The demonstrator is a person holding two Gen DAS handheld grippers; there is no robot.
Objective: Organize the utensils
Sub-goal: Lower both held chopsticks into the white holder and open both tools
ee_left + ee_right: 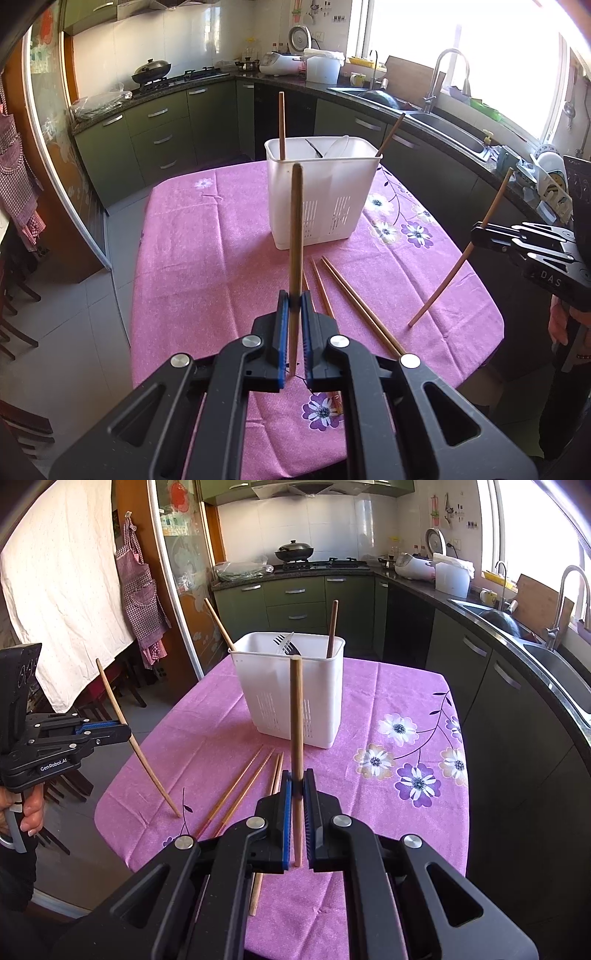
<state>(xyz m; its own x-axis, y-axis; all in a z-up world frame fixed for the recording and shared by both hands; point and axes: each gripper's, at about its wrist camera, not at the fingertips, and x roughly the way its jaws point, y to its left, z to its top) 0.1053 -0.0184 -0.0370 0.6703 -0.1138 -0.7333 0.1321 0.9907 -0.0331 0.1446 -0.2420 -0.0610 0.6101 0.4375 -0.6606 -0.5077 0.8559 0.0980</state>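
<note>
My left gripper (pixel 294 303) is shut on a wooden chopstick (pixel 296 229) held upright above the table; it also shows in the right wrist view (pixel 123 733) with its chopstick (pixel 110 698) slanting down to the cloth. My right gripper (pixel 298 780) is shut on another upright chopstick (pixel 296 716); in the left wrist view it (pixel 476 234) holds that chopstick (pixel 491 210) slanted. A white utensil holder (pixel 321 195) (pixel 291 694) stands beyond both, holding two chopsticks and forks. Several loose chopsticks (pixel 354 299) (pixel 240 786) lie on the cloth before it.
The table has a pink flowered cloth (pixel 207 236) (pixel 384 686). Dark green kitchen cabinets (pixel 159 136), a counter with a sink (pixel 554 664) and a stove with a wok (pixel 295 550) ring the room. A checked apron (pixel 138 587) hangs at the left.
</note>
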